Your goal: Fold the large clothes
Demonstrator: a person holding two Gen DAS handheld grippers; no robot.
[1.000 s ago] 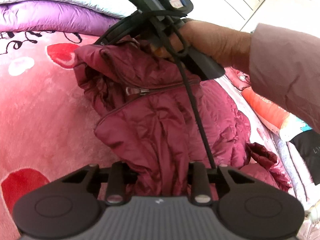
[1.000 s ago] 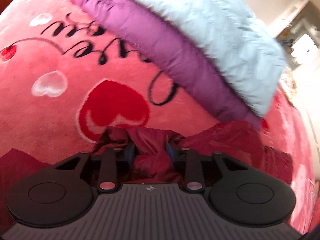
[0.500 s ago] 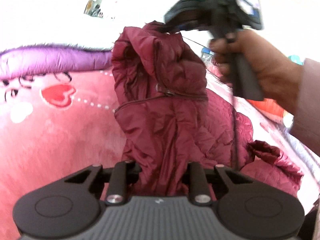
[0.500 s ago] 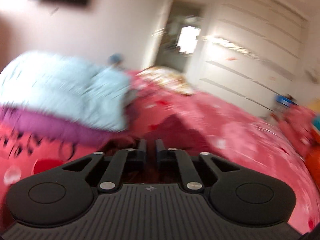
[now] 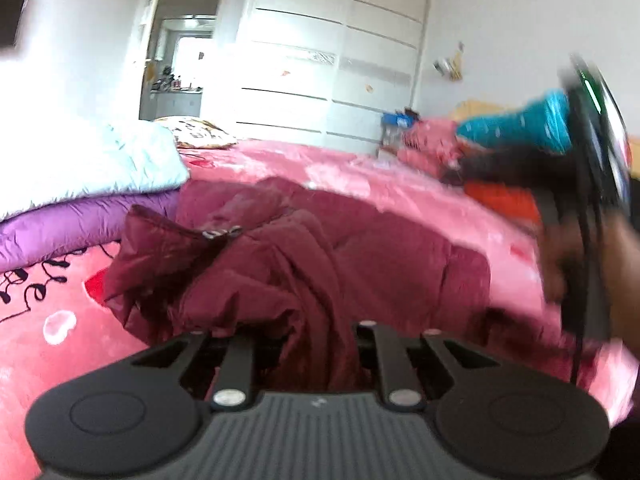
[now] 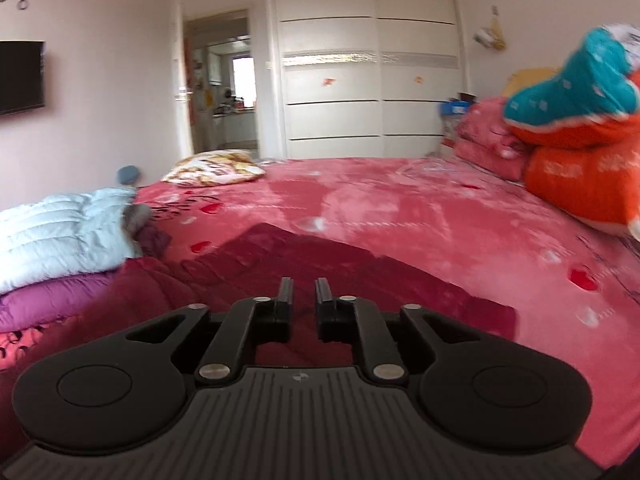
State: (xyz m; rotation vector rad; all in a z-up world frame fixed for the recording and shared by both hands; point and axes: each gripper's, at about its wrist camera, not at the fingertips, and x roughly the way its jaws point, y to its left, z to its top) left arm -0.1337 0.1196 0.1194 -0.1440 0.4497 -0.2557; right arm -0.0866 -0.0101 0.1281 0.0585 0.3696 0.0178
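A dark red puffer jacket (image 5: 320, 264) lies crumpled on the pink heart-print bedspread (image 5: 44, 344). My left gripper (image 5: 306, 344) is shut on a bunched fold of the jacket, which hides its fingertips. My right gripper (image 6: 303, 300) hovers above the flat part of the jacket (image 6: 360, 276), its fingers a small gap apart with nothing between them. The right gripper's handle and the hand holding it show blurred at the right edge of the left wrist view (image 5: 588, 216).
A folded pale blue and purple quilt (image 6: 60, 248) lies on the bed at the left. Orange, teal and pink pillows (image 6: 576, 152) are stacked at the right. A patterned cushion (image 6: 216, 168) lies at the far end. A white wardrobe (image 6: 368, 60) and a doorway stand behind.
The right gripper let go of the jacket's collar end and swung away to the right. The raised part of the jacket dropped onto the bed. The left gripper kept its hold.
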